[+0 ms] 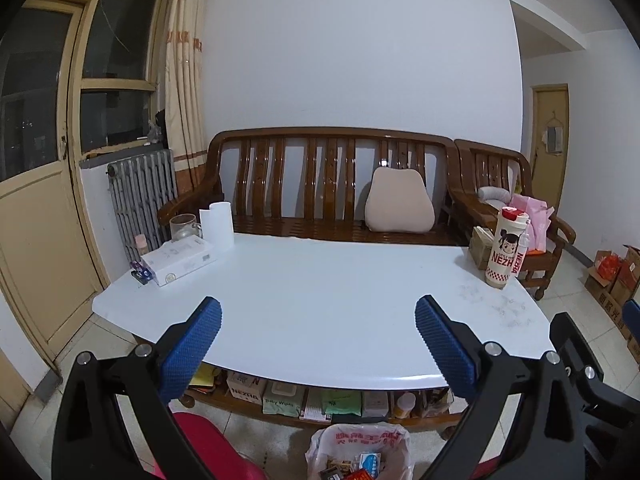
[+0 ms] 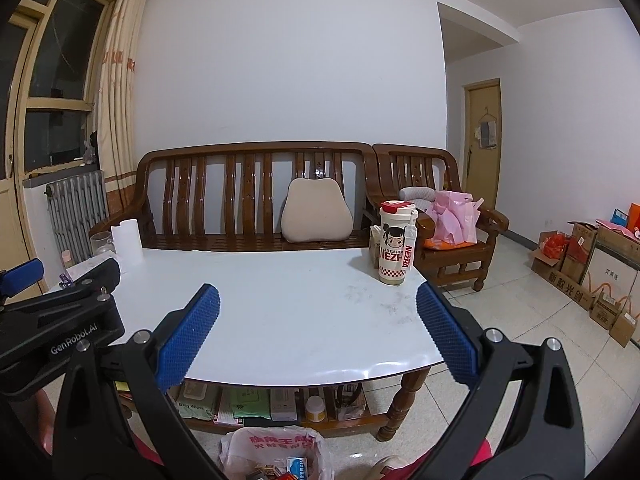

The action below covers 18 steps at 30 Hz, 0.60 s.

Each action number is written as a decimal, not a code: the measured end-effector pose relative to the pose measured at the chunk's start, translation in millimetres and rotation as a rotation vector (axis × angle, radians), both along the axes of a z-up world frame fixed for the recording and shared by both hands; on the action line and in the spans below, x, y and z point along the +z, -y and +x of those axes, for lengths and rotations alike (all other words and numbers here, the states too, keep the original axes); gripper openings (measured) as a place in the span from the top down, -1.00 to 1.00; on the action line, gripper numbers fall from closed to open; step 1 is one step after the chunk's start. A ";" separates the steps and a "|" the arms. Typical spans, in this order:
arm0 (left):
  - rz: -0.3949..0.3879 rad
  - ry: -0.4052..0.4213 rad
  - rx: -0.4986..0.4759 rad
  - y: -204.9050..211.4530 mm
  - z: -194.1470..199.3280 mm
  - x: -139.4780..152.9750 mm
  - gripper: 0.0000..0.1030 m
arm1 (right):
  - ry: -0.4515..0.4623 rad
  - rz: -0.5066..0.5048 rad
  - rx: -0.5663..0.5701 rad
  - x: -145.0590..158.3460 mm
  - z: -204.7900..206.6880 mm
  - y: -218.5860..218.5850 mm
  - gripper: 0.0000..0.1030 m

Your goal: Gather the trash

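Nearest, below the table's front edge: a bin (image 1: pixel 360 454) lined with a white printed bag, down on the floor, holding the trash (image 1: pixel 354 466) — small boxes and wrappers in red, blue and brown; exact items hard to tell at the frame's bottom edge. Beside the bin to the left, something red (image 1: pixel 208 440), possibly a stool.

Above the bin and just before the table: left gripper (image 1: pixel 318 338), jaws spread wide, blue pads (image 1: pixel 192 346) well apart, nothing between them. To its right, right gripper (image 2: pixel 318 332), also spread wide and empty, pads (image 2: pixel 188 336) apart over the table's front edge.

Under the table top, on the lower shelf: baby wipes (image 1: pixel 282 398), green packs, small boxes, a jar.

On the table (image 1: pixel 320 304), white and mostly bare in the middle: at the left far corner, a flat white box (image 1: pixel 180 260), a small purple pack just in front of it, a glass mug (image 1: pixel 184 226) and a paper roll (image 1: pixel 217 224) behind it. At the right far corner, a tall bottle (image 1: pixel 507 248) with a red cap and a cartoon print, upright, a cardboard box touching its left side.

Behind the table: a wooden bench (image 1: pixel 332 184) with a beige cushion (image 1: pixel 399 202), a wooden armchair to the right bearing a pink bag (image 2: pixel 454 216). Left of the table, a radiator under the window; far right of it, cardboard boxes (image 2: pixel 580 272) on the floor.
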State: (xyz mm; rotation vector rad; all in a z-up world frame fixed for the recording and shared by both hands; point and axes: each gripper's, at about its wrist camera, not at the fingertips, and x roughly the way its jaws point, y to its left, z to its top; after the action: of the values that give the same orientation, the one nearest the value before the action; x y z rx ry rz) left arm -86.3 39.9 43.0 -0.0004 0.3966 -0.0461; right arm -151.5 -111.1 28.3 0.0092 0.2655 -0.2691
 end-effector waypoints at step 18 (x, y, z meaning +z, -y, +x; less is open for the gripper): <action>0.030 -0.045 -0.001 5.1 4.4 -7.8 -0.85 | -0.034 -0.012 -0.025 -2.7 4.6 -6.3 -0.87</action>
State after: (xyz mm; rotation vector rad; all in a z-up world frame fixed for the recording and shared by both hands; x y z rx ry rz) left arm -81.9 34.8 35.2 0.0287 0.4425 -0.0406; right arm -146.9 -104.7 25.6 -0.0042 0.2974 -0.2957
